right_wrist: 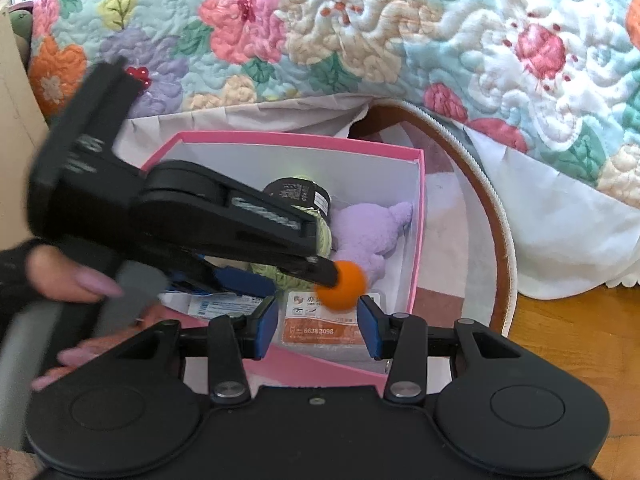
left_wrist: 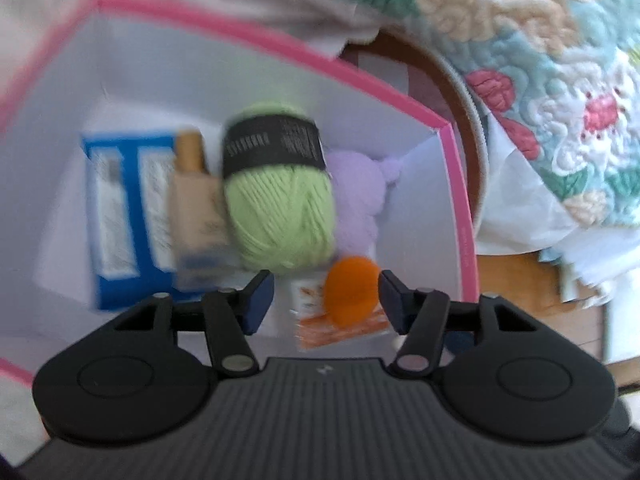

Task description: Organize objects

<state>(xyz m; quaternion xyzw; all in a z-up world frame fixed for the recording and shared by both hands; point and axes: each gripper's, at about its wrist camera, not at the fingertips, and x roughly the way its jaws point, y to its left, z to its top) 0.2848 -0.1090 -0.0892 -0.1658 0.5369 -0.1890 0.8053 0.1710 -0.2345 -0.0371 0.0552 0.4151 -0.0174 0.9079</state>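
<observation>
In the left wrist view, the left gripper [left_wrist: 326,300] hangs over a pink-rimmed box [left_wrist: 460,200] with its fingers spread. An orange ball [left_wrist: 352,290] sits between the fingertips, nearer the right one; whether it touches is unclear through the blur. Deeper in the box lie a green yarn ball [left_wrist: 280,204], a purple plush toy [left_wrist: 360,192], a tan bottle [left_wrist: 196,200] and a blue carton [left_wrist: 124,216]. In the right wrist view, the right gripper [right_wrist: 318,322] is spread and empty, low over the box's near edge [right_wrist: 320,372]. The left gripper's tip [right_wrist: 324,272] meets the ball [right_wrist: 342,286], above an orange card [right_wrist: 320,330]. A flowered quilt [right_wrist: 360,40] lies behind.
</observation>
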